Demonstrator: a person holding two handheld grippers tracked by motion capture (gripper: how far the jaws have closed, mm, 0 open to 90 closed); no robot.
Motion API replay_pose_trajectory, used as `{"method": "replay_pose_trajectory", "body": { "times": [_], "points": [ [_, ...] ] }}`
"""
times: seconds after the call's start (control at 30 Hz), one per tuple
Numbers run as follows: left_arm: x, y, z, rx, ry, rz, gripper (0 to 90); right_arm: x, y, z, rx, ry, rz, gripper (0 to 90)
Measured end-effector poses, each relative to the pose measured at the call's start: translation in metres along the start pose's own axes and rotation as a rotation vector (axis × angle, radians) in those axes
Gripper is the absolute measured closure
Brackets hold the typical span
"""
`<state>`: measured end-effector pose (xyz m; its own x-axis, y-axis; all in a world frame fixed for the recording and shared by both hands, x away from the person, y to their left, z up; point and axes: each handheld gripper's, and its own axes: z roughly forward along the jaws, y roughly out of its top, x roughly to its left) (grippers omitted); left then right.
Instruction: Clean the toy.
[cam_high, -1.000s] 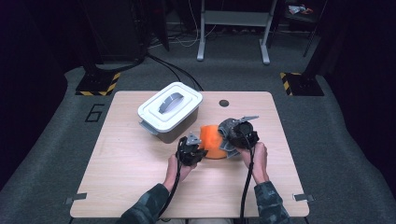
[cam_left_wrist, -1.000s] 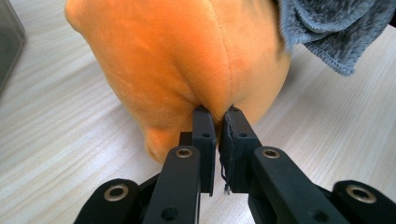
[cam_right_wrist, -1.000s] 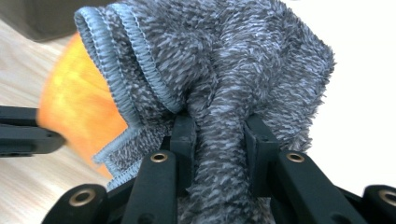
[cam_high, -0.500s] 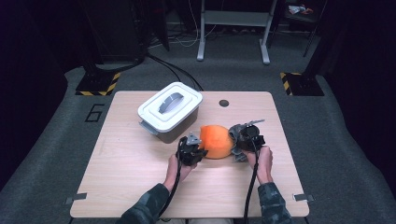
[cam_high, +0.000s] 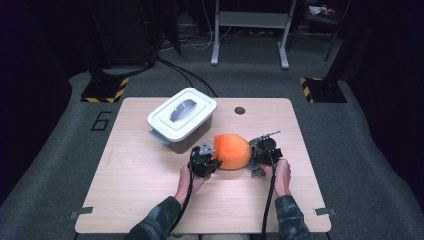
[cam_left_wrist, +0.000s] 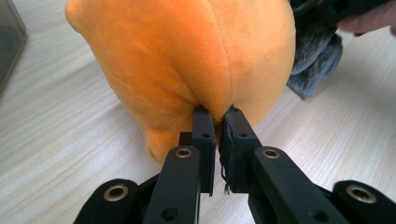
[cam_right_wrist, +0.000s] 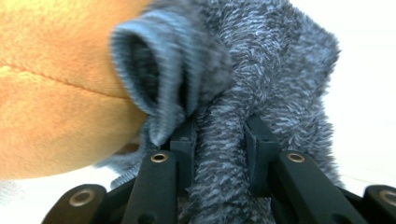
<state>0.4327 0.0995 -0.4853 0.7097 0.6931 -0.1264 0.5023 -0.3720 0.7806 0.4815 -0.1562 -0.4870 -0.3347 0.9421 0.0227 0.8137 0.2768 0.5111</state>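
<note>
Near the table's (cam_high: 150, 210) right edge, the left gripper (cam_left_wrist: 217, 121) pinches the orange plush toy (cam_high: 232, 151); the right gripper (cam_right_wrist: 219, 135) clamps its grey fuzzy part (cam_right_wrist: 275, 70). Next probably: carry it together toward the lidded white box (cam_high: 182, 119).

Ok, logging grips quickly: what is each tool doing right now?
Left tool: closed, pinching the orange plush toy.
Right tool: closed on the toy's grey fuzzy part.

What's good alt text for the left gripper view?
The left tongs pinch a fold of an orange plush toy that sits on a pale wooden table. A grey fuzzy part of the toy hangs at its upper right.
</note>
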Motion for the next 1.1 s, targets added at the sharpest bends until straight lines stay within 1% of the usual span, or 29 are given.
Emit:
{"method": "replay_pose_trajectory", "body": {
  "times": [0.03,0.07,0.13,0.17,0.23,0.3,0.37,0.43,0.47,0.5,0.53,0.57,0.6,0.67,0.73,0.77,0.8,0.83,0.87,0.97,1.0,1.03,1.07,1.1],
  "points": [
    [0.0,0.0,0.0,0.001,-0.004,-0.001,84.4,-0.002,0.0,-0.004,-0.017,-0.007,0.001,69.4],
    [0.0,0.0,0.0,-0.001,-0.004,-0.003,84.4,-0.003,0.001,-0.008,-0.015,-0.005,0.011,69.4],
    [0.0,0.0,0.0,0.0,-0.005,-0.005,84.4,-0.006,0.002,-0.017,-0.044,-0.021,0.005,69.4],
    [0.0,0.0,0.0,-0.001,-0.005,-0.004,84.4,-0.006,0.003,-0.023,-0.051,-0.022,0.013,69.5],
    [0.001,0.0,0.0,-0.001,-0.003,-0.001,84.3,-0.004,0.007,-0.036,-0.086,-0.029,0.003,69.4],
    [0.001,0.0,0.0,-0.001,-0.002,-0.001,84.3,0.001,0.011,-0.049,-0.124,-0.022,-0.018,69.4],
    [0.001,0.0,0.0,-0.006,-0.004,-0.008,84.2,0.009,0.014,-0.06,-0.156,-0.021,-0.05,69.4],
    [0.001,0.0,0.0,-0.007,-0.003,-0.013,84.2,0.02,0.018,-0.069,-0.179,0.002,-0.074,69.4],
    [0.001,0.0,0.0,-0.01,-0.006,-0.013,84.2,0.023,0.019,-0.072,-0.188,0.001,-0.09,69.3],
    [0.001,0.0,0.0,-0.01,-0.005,-0.013,84.1,0.03,0.021,-0.076,-0.208,0.016,-0.106,69.4],
    [0.002,0.0,0.0,-0.006,-0.004,-0.011,84.1,0.036,0.022,-0.078,-0.21,0.027,-0.118,69.4],
    [0.002,0.0,0.0,-0.009,-0.005,-0.01,84.1,0.041,0.023,-0.08,-0.22,0.036,-0.134,69.4],
    [0.002,0.0,0.0,-0.009,-0.004,-0.009,84.0,0.046,0.025,-0.08,-0.218,0.047,-0.154,69.4],
    [0.002,0.0,0.0,-0.011,-0.005,-0.008,83.8,0.052,0.026,-0.077,-0.212,0.062,-0.163,69.3],
    [0.003,0.0,0.0,-0.01,-0.003,-0.003,83.5,0.056,0.027,-0.07,-0.181,0.06,-0.175,69.2],
    [0.003,0.0,0.0,-0.012,-0.004,-0.006,83.3,0.056,0.028,-0.066,-0.17,0.057,-0.18,69.0],
    [0.003,0.0,0.0,-0.016,-0.005,-0.018,82.5,0.057,0.028,-0.06,-0.158,0.047,-0.184,69.0],
    [0.003,0.0,-0.001,-0.022,-0.004,-0.019,82.0,0.057,0.027,-0.056,-0.163,0.042,-0.182,69.1],
    [0.003,0.0,-0.001,-0.024,0.0,-0.013,80.6,0.056,0.028,-0.055,-0.16,0.045,-0.169,69.1],
    [0.002,0.0,-0.003,-0.032,0.012,-0.01,74.3,0.055,0.029,-0.054,-0.16,0.039,-0.161,69.0],
    [0.001,0.0,-0.003,-0.032,0.015,0.0,71.5,0.054,0.029,-0.053,-0.159,0.043,-0.159,69.0],
    [0.0,0.0,-0.003,-0.031,0.021,0.007,66.3,0.054,0.03,-0.053,-0.157,0.039,-0.155,69.0],
    [-0.001,0.0,-0.003,-0.021,0.031,0.023,62.2,0.053,0.031,-0.053,-0.16,0.049,-0.159,69.0],
    [-0.002,-0.001,-0.003,-0.025,0.041,0.029,59.5,0.053,0.032,-0.052,-0.157,0.047,-0.156,69.0]
  ]
}}
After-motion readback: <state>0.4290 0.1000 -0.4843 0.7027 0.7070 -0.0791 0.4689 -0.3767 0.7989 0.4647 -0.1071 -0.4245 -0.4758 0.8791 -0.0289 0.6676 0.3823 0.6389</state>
